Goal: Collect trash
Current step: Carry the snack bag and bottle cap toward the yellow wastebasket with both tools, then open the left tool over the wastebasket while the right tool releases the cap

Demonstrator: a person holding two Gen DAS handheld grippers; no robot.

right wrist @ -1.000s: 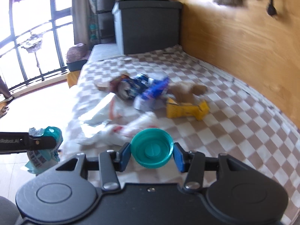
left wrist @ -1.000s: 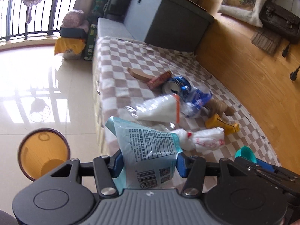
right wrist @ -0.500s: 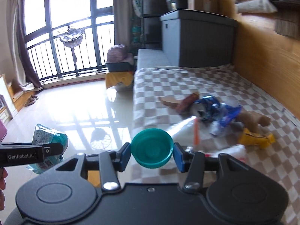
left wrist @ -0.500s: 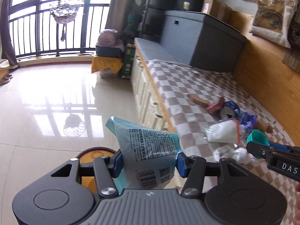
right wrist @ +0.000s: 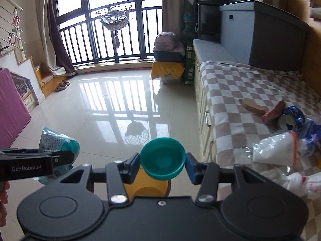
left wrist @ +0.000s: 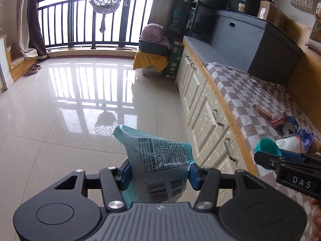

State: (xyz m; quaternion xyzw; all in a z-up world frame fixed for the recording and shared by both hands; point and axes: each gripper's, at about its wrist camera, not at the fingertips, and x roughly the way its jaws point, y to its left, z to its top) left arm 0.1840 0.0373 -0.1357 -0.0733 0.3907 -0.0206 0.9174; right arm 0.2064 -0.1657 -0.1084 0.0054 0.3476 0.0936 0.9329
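Two pieces of trash are picked up and neither is yet dropped. The left gripper (left wrist: 159,175) is clamped on a teal packet (left wrist: 160,160), its blue pads pressing the packet from both sides, the printed end with the barcode hanging toward the camera and the torn top sticking out forward over the floor. The right gripper (right wrist: 162,165) is closed on a green cap (right wrist: 163,158), held by its rim with the hollow side facing the camera.

The bin (right wrist: 147,186) shows only as a yellow patch directly under the cap in the right wrist view, mostly hidden by the gripper body; it does not show in the left wrist view. So the cap hangs above the bin, and the packet, seen at the left of that view, sits off to the bin's left, apparently not over it yet.

Much is left, I judge. On the checked cloth (right wrist: 240,84), to the right of the bin, lie a blue can (right wrist: 291,118), a red wrapper (right wrist: 273,110) touching it, a brown strip (right wrist: 250,104) just beyond, a clear bag (right wrist: 274,150) of white stuff, blue film (right wrist: 312,130) and a crumpled white bag (right wrist: 295,182) nearest the camera. Releasing both held pieces seems to come next, then more trips to the cloth.
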